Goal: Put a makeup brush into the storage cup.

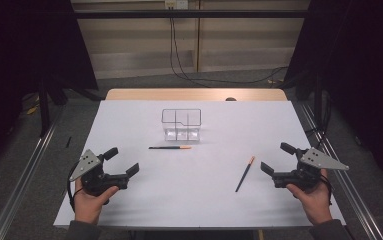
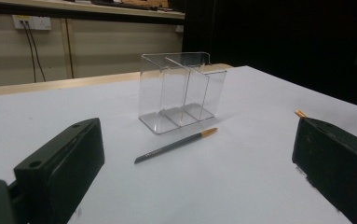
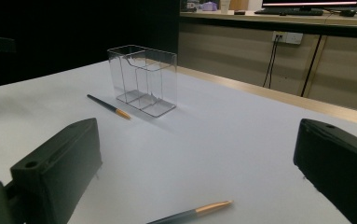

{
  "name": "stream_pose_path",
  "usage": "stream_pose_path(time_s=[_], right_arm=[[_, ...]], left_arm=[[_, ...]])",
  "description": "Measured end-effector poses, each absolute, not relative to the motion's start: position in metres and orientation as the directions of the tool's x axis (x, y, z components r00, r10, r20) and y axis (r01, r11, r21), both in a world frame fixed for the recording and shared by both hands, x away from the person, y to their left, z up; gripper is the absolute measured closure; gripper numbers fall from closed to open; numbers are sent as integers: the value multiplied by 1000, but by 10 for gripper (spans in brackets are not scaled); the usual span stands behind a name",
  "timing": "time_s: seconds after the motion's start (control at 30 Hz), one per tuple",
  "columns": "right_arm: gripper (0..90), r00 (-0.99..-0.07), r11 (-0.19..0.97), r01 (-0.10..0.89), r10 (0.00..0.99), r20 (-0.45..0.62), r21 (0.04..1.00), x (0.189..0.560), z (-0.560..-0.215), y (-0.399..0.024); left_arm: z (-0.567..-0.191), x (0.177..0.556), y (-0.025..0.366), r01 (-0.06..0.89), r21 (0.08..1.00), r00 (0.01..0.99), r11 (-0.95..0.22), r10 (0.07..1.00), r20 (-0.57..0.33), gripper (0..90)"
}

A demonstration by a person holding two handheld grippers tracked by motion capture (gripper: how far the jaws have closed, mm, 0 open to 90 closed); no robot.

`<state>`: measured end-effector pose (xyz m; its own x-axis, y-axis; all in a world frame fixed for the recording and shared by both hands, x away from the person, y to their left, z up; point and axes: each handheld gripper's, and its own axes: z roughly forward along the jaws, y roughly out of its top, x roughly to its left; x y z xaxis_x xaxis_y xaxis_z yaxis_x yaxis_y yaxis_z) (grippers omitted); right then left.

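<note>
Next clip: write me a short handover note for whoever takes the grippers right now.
Left gripper: open, holding nothing, low at the table's near left.
Right gripper: open, holding nothing, near right.
Clear organizer: upright at mid-table, compartments look empty.
Pencil one: flat just in front of the organizer.
Pencil two: flat, angled, nearer the right gripper.
Done: nothing yet.
Left: probably pick up each pencil and stand it in the organizer.

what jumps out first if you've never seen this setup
A clear plastic organiser with dividers stands upright toward the far middle of the white table. Two dark pencils with orange ends lie flat: one pencil just in front of the organiser, the other pencil nearer the right tongs. Both the left tongs and the right tongs sit open and empty at the near corners.
</note>
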<state>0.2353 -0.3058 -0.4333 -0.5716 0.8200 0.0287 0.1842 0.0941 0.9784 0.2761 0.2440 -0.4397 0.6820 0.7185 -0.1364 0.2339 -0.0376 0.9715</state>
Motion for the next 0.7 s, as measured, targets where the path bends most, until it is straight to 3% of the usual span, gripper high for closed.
stream_pose_path(time_s=[0.7], right_arm=[[5,-571,87,183,820,34,979,234,-433,-307]], left_arm=[[-437,278,242,218,975,674,-32,728,-127,20]])
